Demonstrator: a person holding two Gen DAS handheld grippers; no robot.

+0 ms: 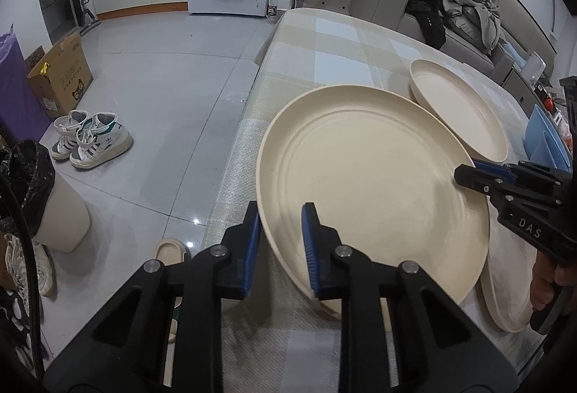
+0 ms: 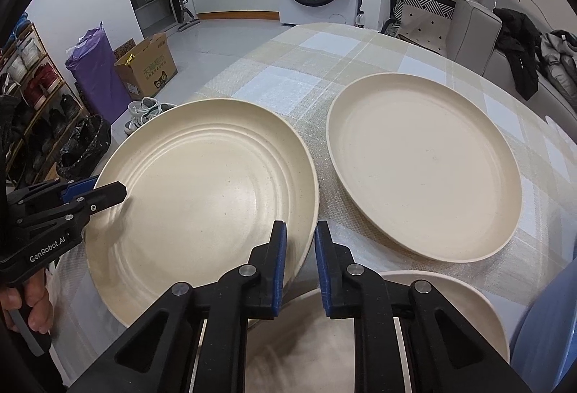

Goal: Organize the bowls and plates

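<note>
A large cream plate with ringed ridges (image 1: 360, 184) (image 2: 202, 198) is held between both grippers over the checked tablecloth (image 2: 317, 68). My left gripper (image 1: 281, 241) is shut on its near-left rim, one blue pad outside the rim and one inside. My right gripper (image 2: 301, 259) is shut on the opposite rim, and shows in the left wrist view at the plate's right edge (image 1: 468, 169). The left gripper (image 2: 104, 189) also shows in the right wrist view. A second cream plate (image 2: 422, 169) (image 1: 458, 111) lies flat beyond. A third cream plate (image 2: 440, 303) (image 1: 505, 299) lies partly under the held one.
Something blue (image 1: 544, 140) (image 2: 541, 339) stands at the table's right side. The table's left edge (image 1: 249, 111) drops to a tiled floor with sneakers (image 1: 90, 140), a lined bin (image 1: 54, 205) and a cardboard box (image 1: 61, 75). A sofa with clothes (image 1: 465, 14) lies behind.
</note>
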